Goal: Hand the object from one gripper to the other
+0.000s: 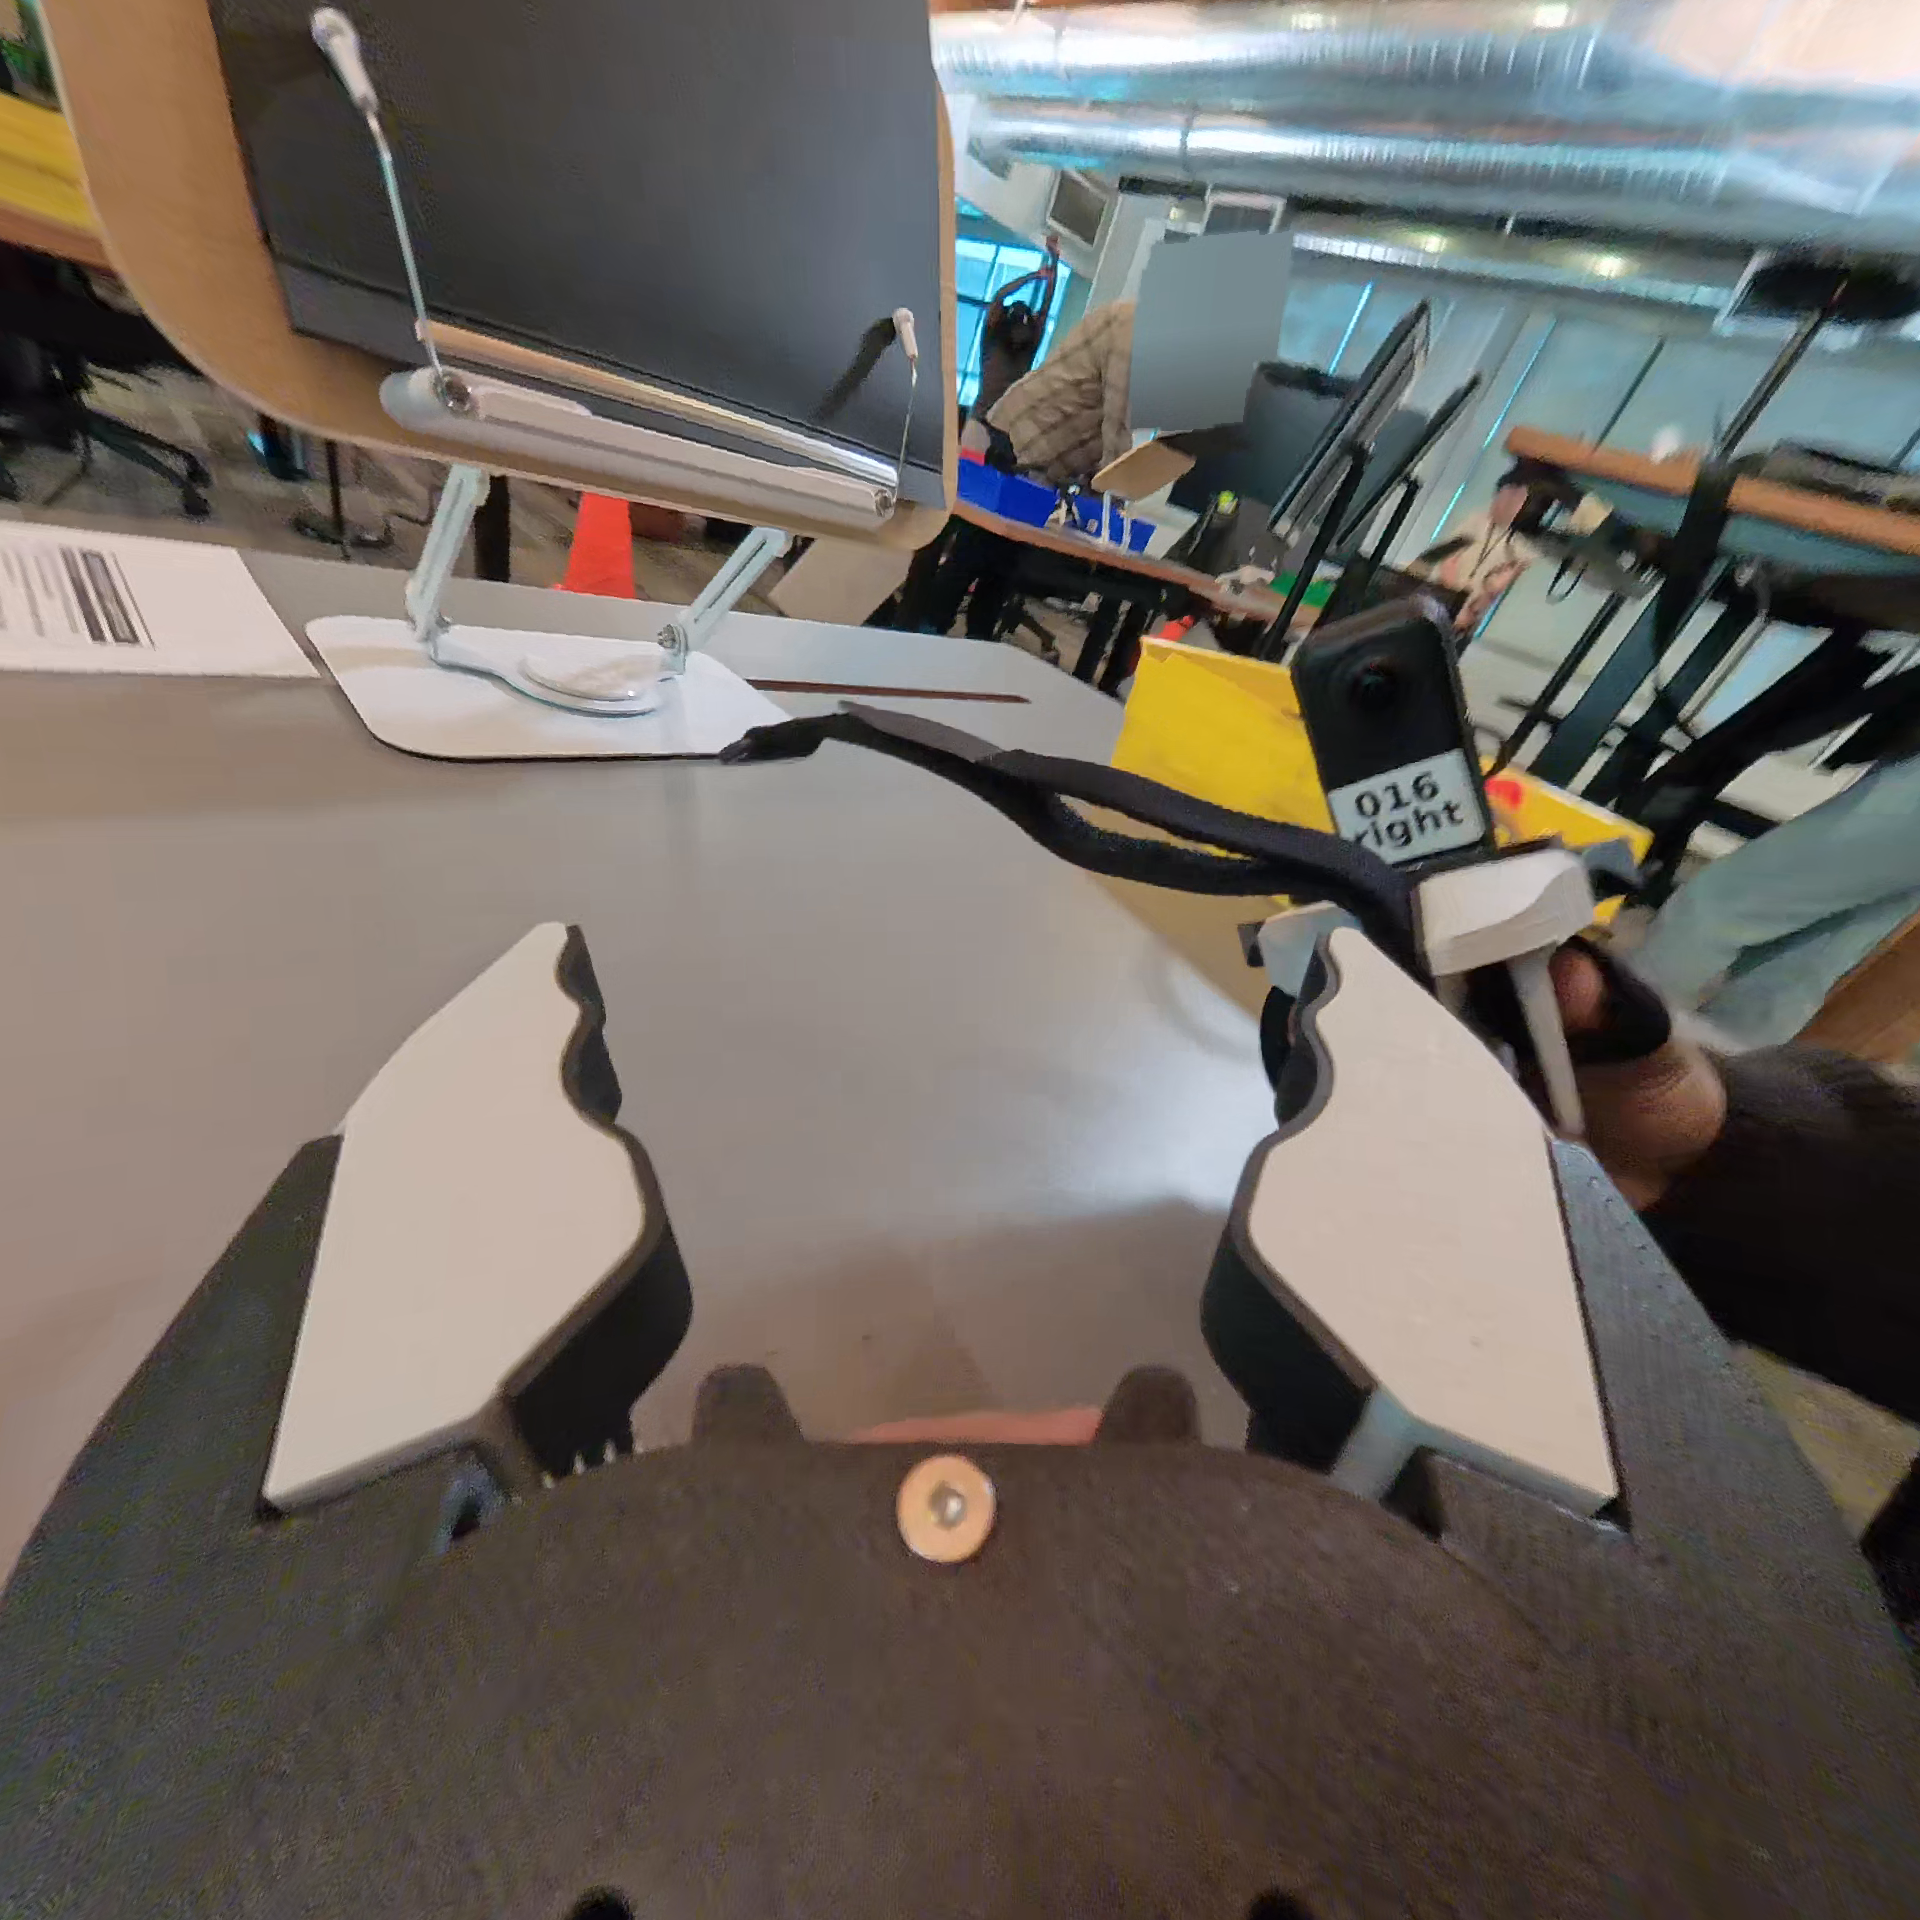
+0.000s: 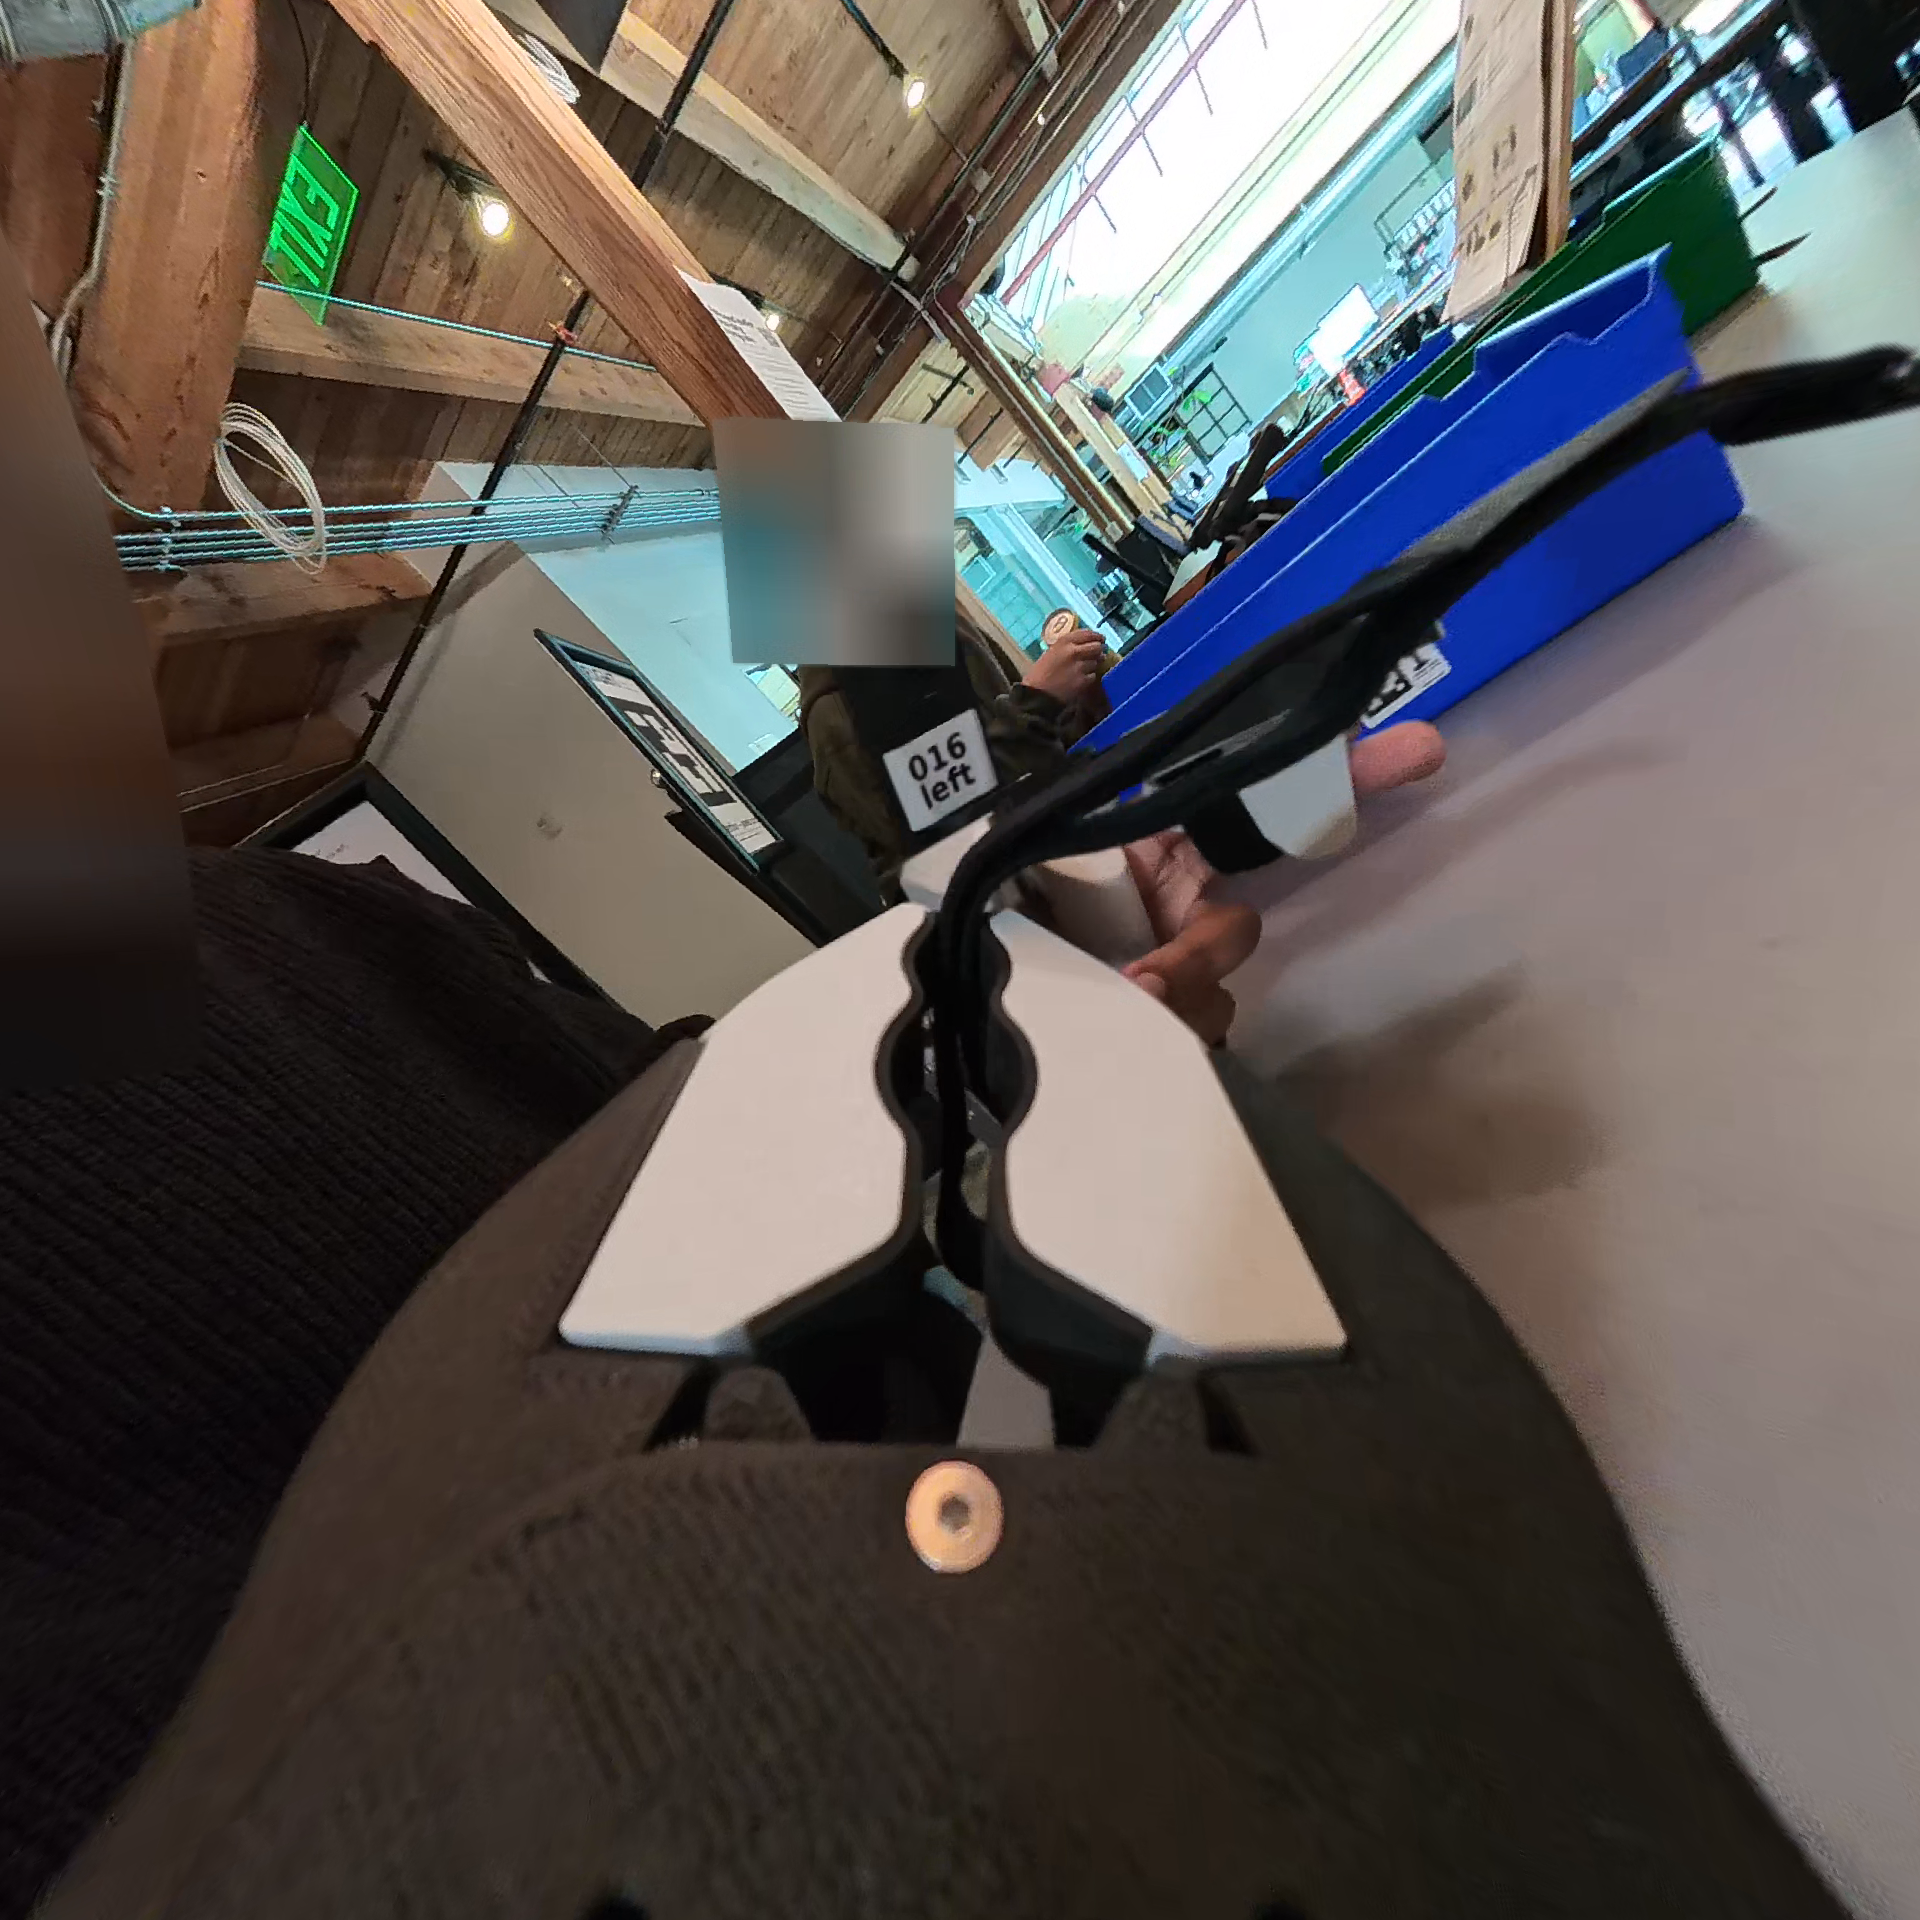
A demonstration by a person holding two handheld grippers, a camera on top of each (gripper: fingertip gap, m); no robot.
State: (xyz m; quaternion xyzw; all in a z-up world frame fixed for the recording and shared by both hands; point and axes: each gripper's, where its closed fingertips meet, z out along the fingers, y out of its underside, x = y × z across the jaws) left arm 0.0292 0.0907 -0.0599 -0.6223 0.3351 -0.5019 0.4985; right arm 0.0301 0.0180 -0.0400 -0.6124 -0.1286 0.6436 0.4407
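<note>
Your right gripper [image 2: 961,961] is clamped on a black strap [image 2: 1226,727]: its white fingers [image 2: 800,1132] sit nearly together w/ the strap pinched between the tips. From there the strap runs up and away over the grey tabletop [image 2: 1621,1091], w/ a flat black piece partway along, and its far end hangs in the air near a blue bin [image 2: 1538,457]. A green bin sits just behind the blue one.

Your left gripper [image 1: 951,945] is spread wide, nothing between its fingers [image 1: 468,1195], only bare tabletop [image 1: 831,883] under the gap. In the left wrist view, the right gripper [image 1: 1496,914] shows just beyond the left one's right fingertip, held by your gloved hand [image 1: 1621,1049]. The strap [image 1: 1091,800] sticks out from it to the left, above the tabletop, approx. toward a book stand [image 1: 540,447] holding a dark panel. Strap isn't touching the left gripper. A white sheet [image 1: 135,603] lies at the tabletop's far left edge, beside the stand's base.

Beyond the tabletop: an orange cone, a yellow box, other benches and people, all blurry.
</note>
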